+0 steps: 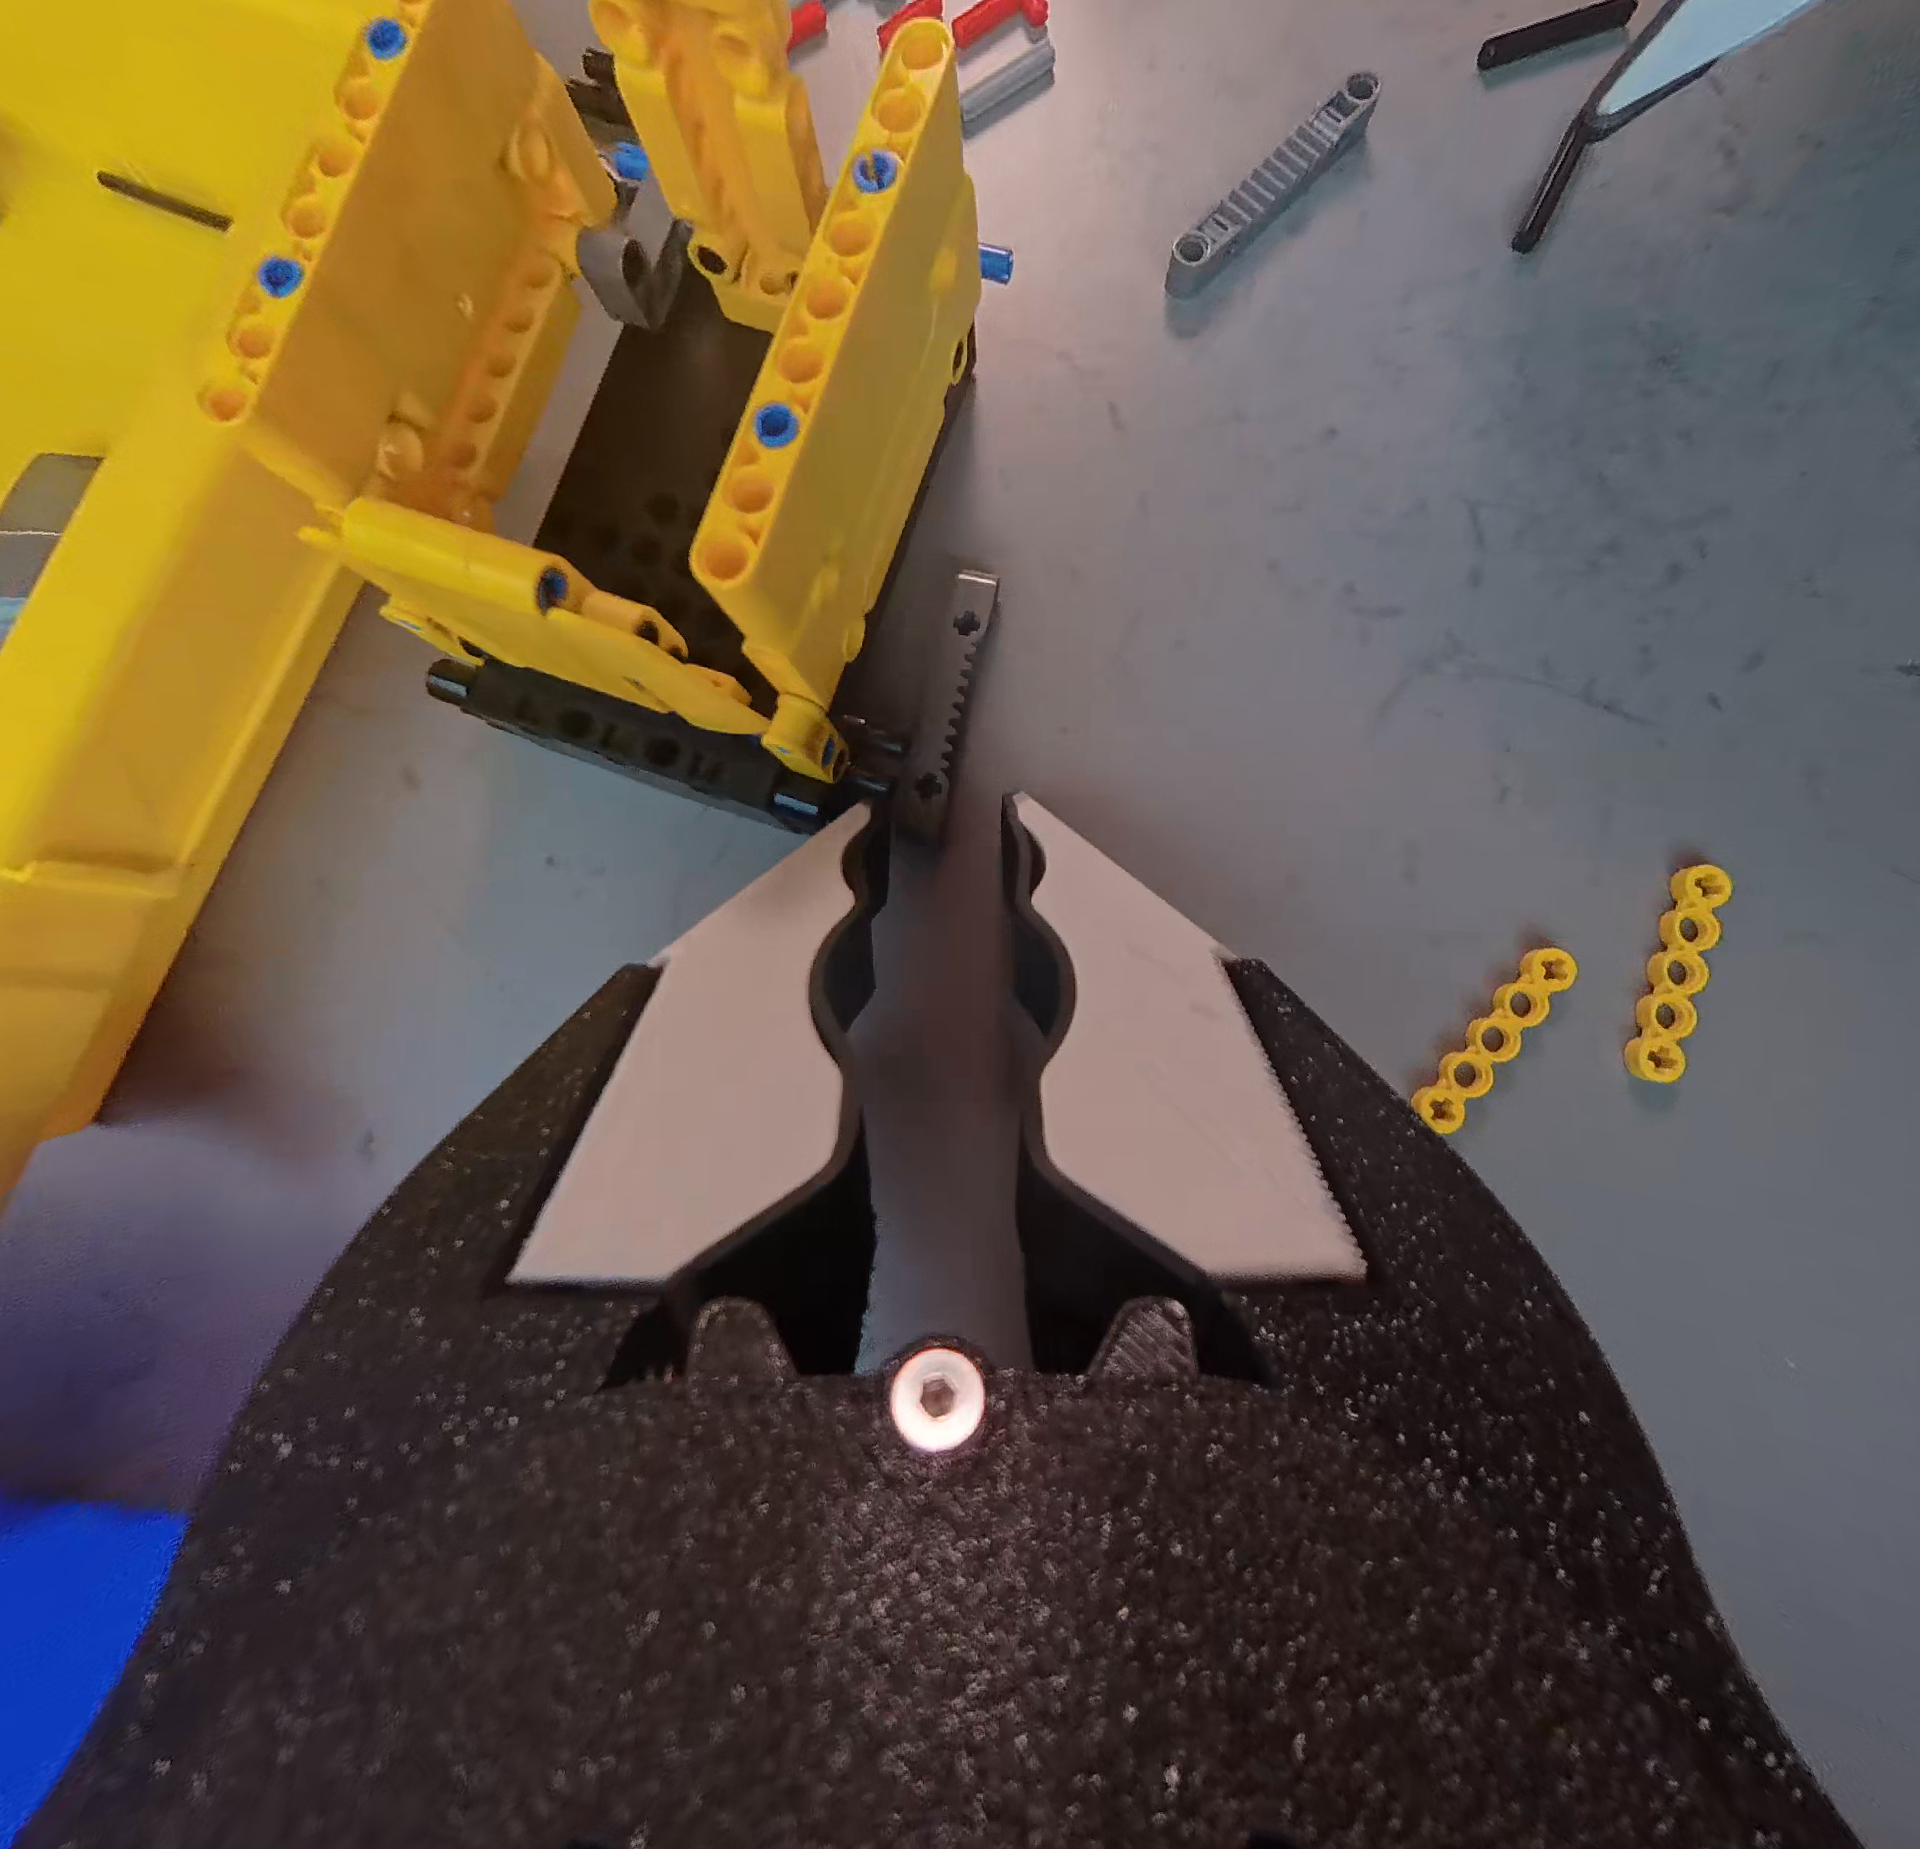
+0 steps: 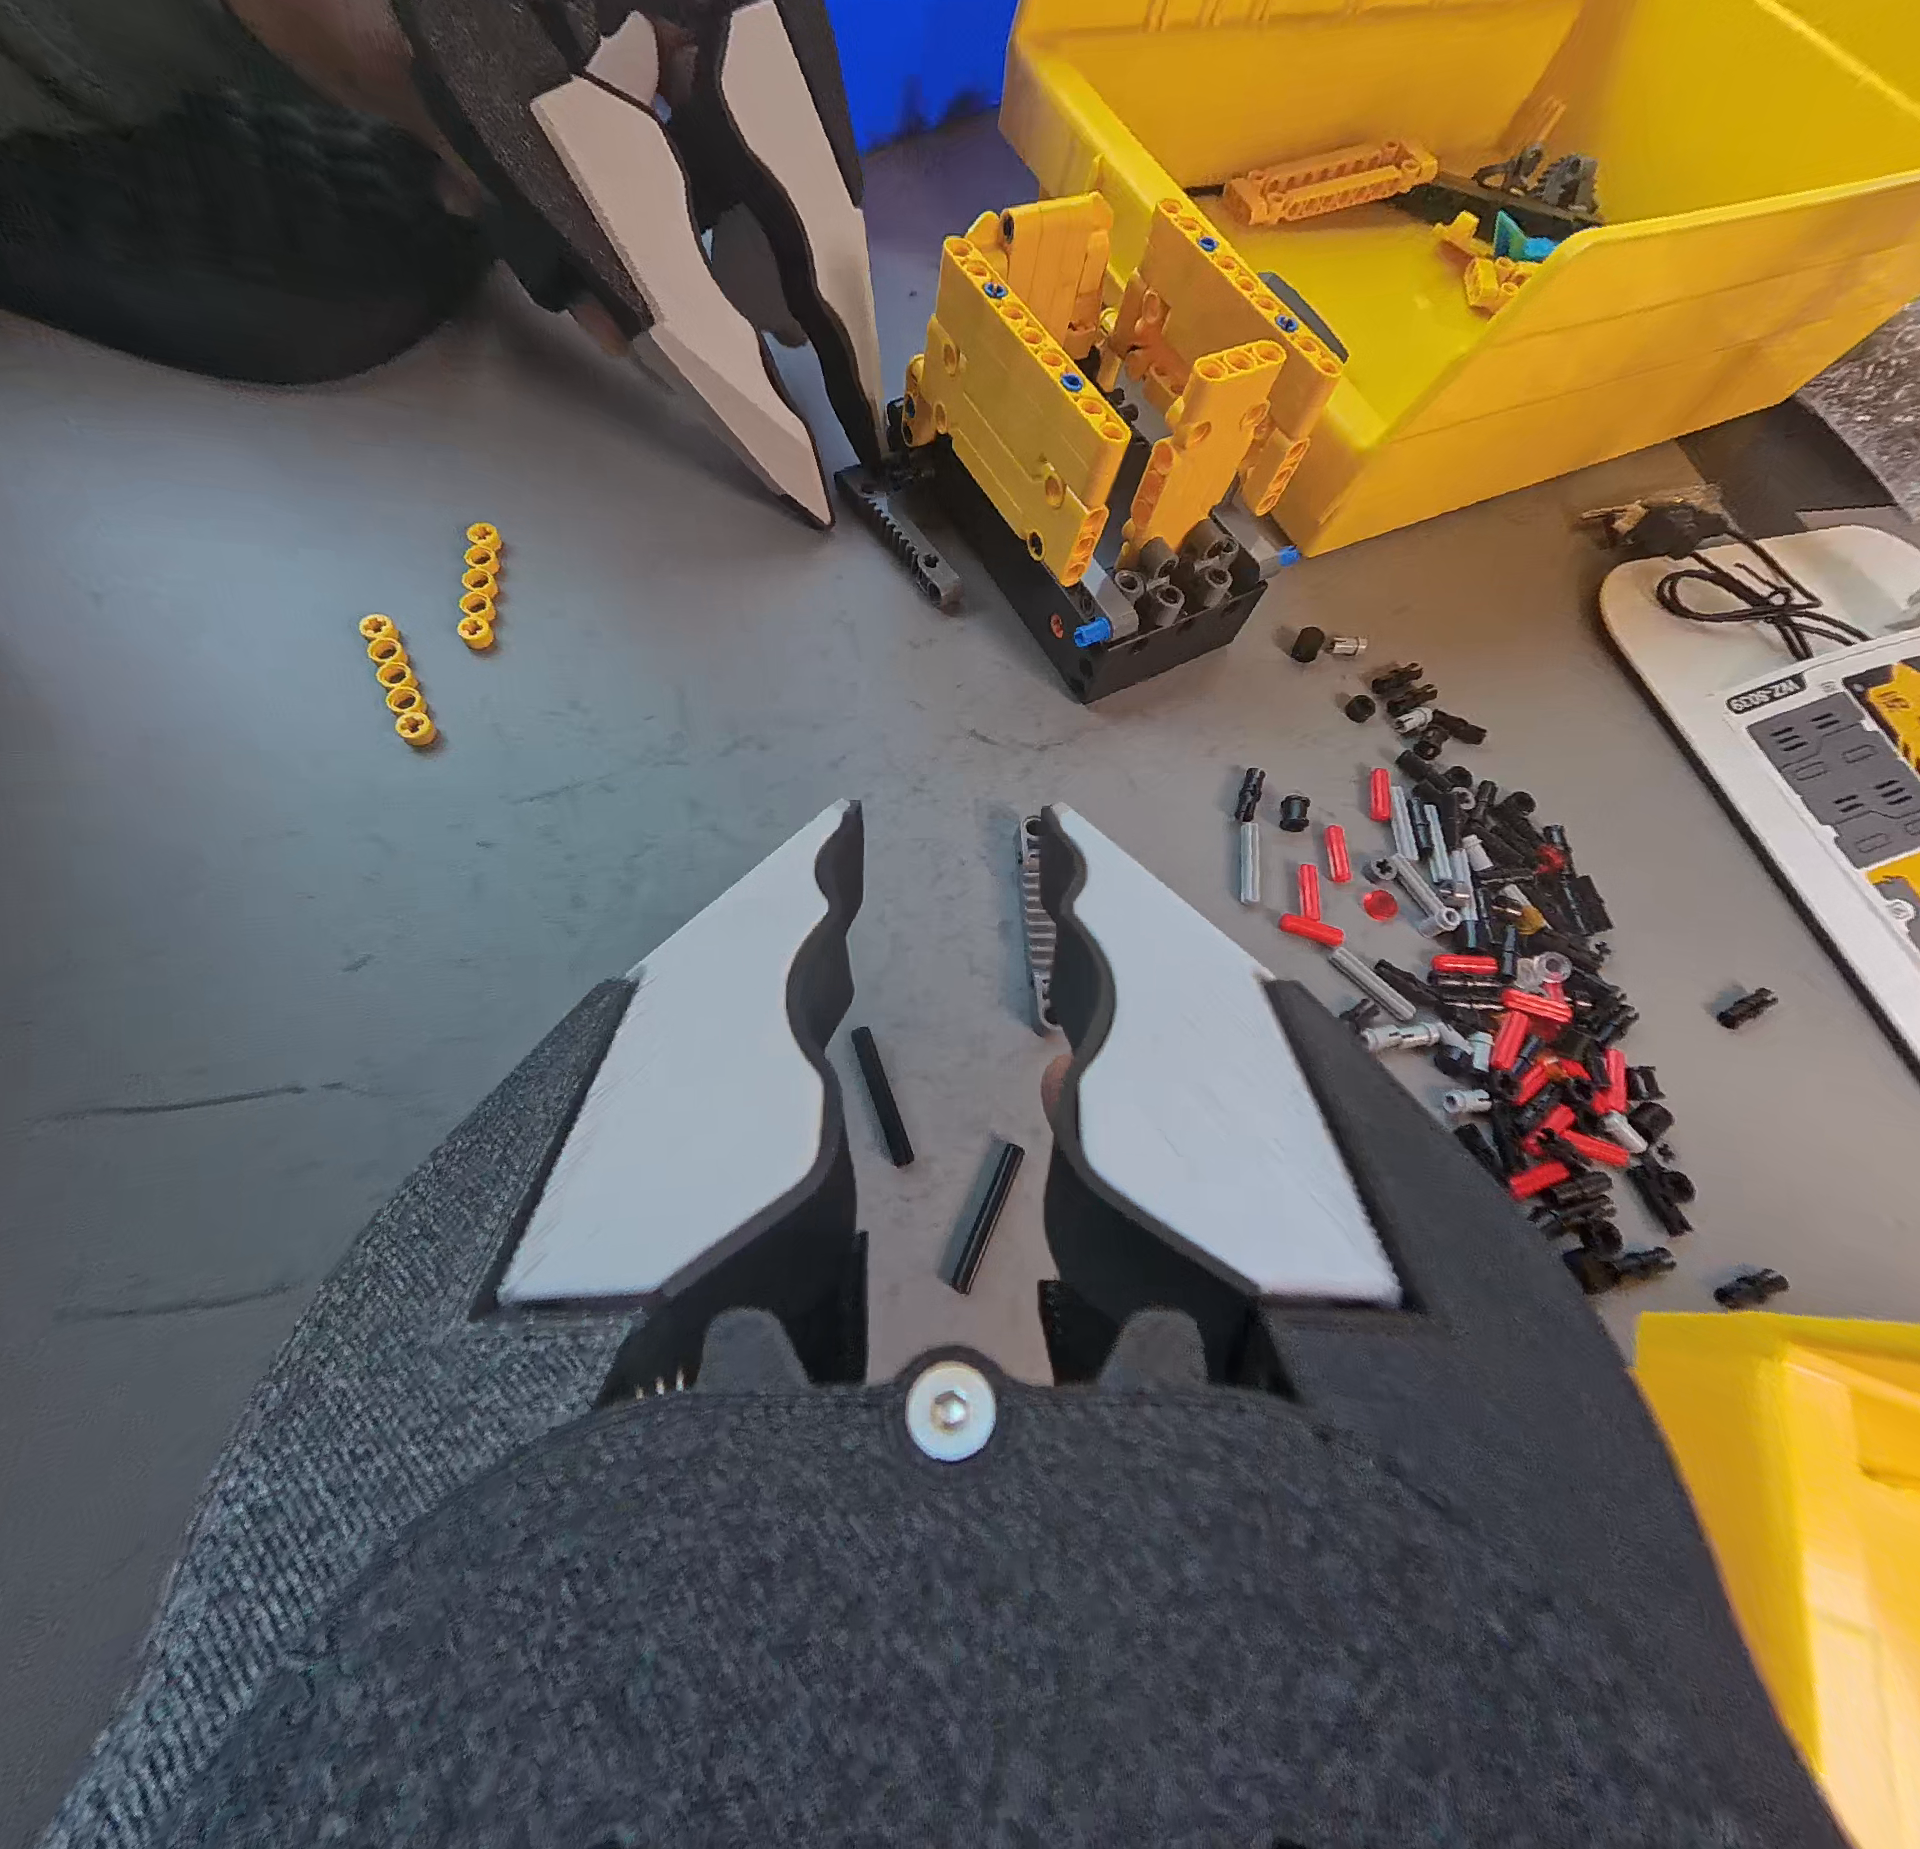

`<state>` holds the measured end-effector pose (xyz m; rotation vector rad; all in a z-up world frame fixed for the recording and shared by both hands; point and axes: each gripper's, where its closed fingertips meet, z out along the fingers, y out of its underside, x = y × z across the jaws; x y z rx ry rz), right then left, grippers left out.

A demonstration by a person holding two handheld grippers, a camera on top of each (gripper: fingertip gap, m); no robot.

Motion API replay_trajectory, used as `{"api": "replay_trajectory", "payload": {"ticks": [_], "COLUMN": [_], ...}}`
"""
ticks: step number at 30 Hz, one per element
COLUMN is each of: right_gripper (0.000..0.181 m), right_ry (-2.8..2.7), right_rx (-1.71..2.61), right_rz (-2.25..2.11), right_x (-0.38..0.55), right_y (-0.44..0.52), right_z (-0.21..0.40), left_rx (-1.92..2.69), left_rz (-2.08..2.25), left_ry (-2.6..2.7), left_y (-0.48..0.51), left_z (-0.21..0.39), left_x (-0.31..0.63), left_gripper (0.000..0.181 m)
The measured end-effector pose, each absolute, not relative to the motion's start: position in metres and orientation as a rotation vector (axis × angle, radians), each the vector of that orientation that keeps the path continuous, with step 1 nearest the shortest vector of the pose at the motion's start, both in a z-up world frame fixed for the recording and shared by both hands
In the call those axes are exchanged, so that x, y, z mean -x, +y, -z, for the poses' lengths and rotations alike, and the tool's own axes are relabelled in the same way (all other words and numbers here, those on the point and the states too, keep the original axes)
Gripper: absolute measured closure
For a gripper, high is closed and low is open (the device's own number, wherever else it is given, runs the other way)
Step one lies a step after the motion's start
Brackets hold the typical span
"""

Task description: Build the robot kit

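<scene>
My left gripper (image 1: 940,810) is open, low over the grey table. Its tips sit around the near end of a grey toothed rack (image 1: 951,693) that lies against the black base of a yellow and black brick model (image 1: 810,365). It also shows in the right wrist view (image 2: 847,474), beside the rack (image 2: 899,542) and the model (image 2: 1091,417). My right gripper (image 2: 954,812) is open and empty. A second grey toothed rack (image 2: 1034,926) lies along its right finger. Two black axles (image 2: 881,1095) lie on the table between the fingers.
A yellow bin (image 2: 1558,345) with loose parts stands behind the model. Two short yellow beams (image 2: 397,677) lie at the left. A pile of black, red and grey pins (image 2: 1507,999) and a printed sheet (image 2: 1829,791) lie at the right. Another yellow bin (image 2: 1808,1487) is at the near right, and a blue bin (image 2: 914,23) is at the back. Across from one pair of fingers to the other is roughly 15 centimeters.
</scene>
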<state>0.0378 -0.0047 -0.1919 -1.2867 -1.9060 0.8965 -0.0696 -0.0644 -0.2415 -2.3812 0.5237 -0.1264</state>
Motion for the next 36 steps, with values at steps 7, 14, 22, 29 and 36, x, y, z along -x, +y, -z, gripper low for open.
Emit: {"api": "replay_trajectory", "payload": {"ticks": [7, 14, 22, 29, 36], "right_gripper": [0.136, 0.145, 0.144, 0.139, 0.164], "right_ry": [-1.919, -2.097, -2.102, -1.575, -1.326], "right_rx": [1.312, 1.234, 1.208, 1.133, 1.132], "right_rz": [-0.915, -0.861, -0.874, -1.228, -1.259], "right_x": [-0.046, -0.056, -0.056, -0.035, -0.031], "right_y": [-0.001, -0.022, -0.027, -0.003, 0.014], "right_z": [0.198, 0.216, 0.217, 0.138, 0.111], "left_rx": [2.308, 2.151, 2.060, 1.640, 1.286], "left_rz": [0.241, 0.338, 0.419, 0.543, 0.370], "left_ry": [0.748, 1.054, 1.044, 0.667, 0.542], "left_y": [-0.065, -0.056, -0.049, -0.036, -0.037], "left_z": [0.239, 0.227, 0.224, 0.134, 0.067], "left_x": [0.030, -0.034, -0.042, -0.021, 0.002], "left_gripper": [0.175, 0.175, 0.167, 0.135, 0.120]}}
